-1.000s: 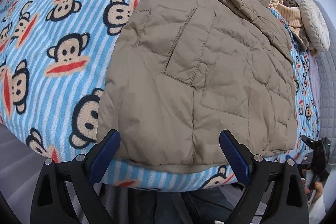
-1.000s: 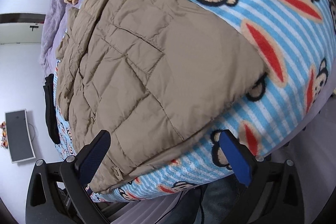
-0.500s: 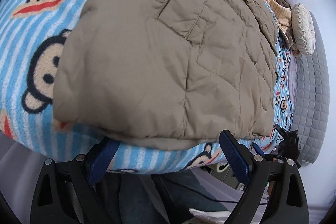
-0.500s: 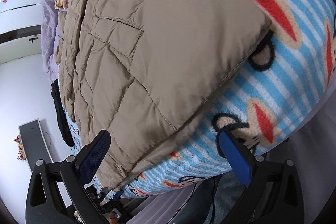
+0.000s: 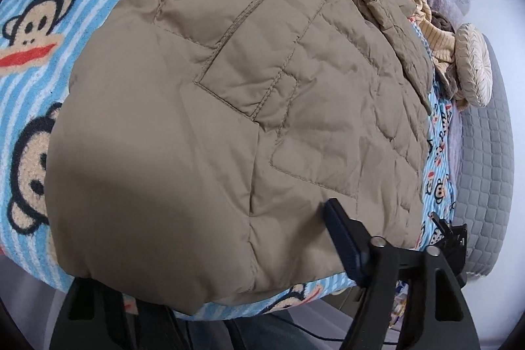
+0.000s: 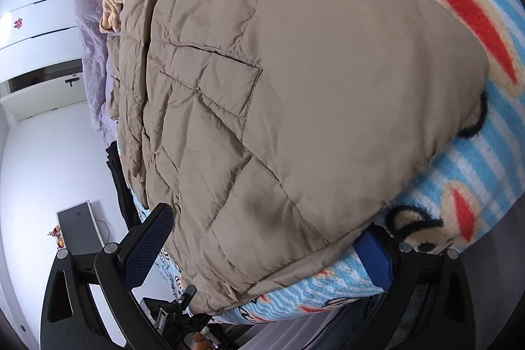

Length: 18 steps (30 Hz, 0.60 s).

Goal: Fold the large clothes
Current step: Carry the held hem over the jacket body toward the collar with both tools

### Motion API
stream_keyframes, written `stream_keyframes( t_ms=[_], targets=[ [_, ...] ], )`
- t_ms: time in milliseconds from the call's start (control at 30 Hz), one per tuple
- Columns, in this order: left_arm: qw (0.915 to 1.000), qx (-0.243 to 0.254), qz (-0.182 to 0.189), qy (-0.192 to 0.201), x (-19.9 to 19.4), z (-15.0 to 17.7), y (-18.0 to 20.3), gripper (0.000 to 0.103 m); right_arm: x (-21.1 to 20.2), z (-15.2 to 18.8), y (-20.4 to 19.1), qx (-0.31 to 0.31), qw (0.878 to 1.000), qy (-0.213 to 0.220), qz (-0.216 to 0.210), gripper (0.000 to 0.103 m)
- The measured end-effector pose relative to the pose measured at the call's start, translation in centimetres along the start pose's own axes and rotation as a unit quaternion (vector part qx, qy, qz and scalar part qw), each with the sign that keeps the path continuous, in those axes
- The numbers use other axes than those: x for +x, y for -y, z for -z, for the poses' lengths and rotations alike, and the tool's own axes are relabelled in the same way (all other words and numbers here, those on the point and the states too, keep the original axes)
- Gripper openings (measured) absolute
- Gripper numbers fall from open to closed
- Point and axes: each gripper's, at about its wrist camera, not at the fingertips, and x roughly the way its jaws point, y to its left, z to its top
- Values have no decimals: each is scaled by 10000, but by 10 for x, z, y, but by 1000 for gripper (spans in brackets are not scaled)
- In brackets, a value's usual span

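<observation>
Blue-and-white monkey-print bedding [image 5: 36, 31] covers the bed, and the tan quilted jacket [image 5: 249, 107] lies spread flat on it, its hem at the near edge.

Both tools sit at that hem. The left gripper [image 5: 210, 255] straddles the jacket's near corner, 1 blue-padded finger [image 5: 343, 238] on top of the cloth and the other hidden beneath it; how tightly it bites I cannot tell. The right gripper [image 6: 265, 255] stands wide apart, its 2 fingers [image 6: 147, 241] either side of the hem, clamping nothing.

To fold cleanly, both should pinch through every layer at the hem, then lift together toward the collar.

Beyond the jacket's collar lie a yellow ribbed garment [image 5: 426, 18] and a round cream cushion [image 5: 472, 64], probably crowding the fold's landing spot.
</observation>
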Motion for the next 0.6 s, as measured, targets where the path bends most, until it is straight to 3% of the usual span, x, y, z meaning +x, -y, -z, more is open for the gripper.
stream_keyframes(
  t_ms=[67, 100, 133, 200, 233, 267, 300, 367, 600],
  targets=[
    [10000, 49, -7, -17, -1, -1, -2, 52, -1, 1, 5, 76, 10000, 11, -3, 95],
    [10000, 59, 10, -22, -3, -2, -3, 51, -2, 1, 8, 123, 9999, 22, -1, 93],
    [10000, 71, 45, -17, -3, -3, -3, 48, -3, 1, 11, 177, 9998, 36, 16, 87],
    [9999, 123, 92, 7, -6, -5, -2, 31, -2, -1, 15, 258, 9997, 31, 26, 74],
    [9998, 168, 75, 36, -7, -5, -1, 25, -3, -2, 16, 261, 9996, 35, 50, 56],
    [9997, 222, 43, 78, -10, -6, 1, 19, -3, -2, 15, 237, 9996, 45, 113, 28],
    [9995, 288, 17, 111, -13, -6, 4, 18, -4, -3, 12, 186, 9997, 50, 169, 19],
    [9990, 383, 32, 232, -24, -8, 11, 18, -7, -4, 4, 40, 9999, 46, 149, 13],
    [9935, 744, 227, 826, -73, -30, 48, 13, -22, -18, -63, -867, 9962, 66, 12, 11]
  ],
)
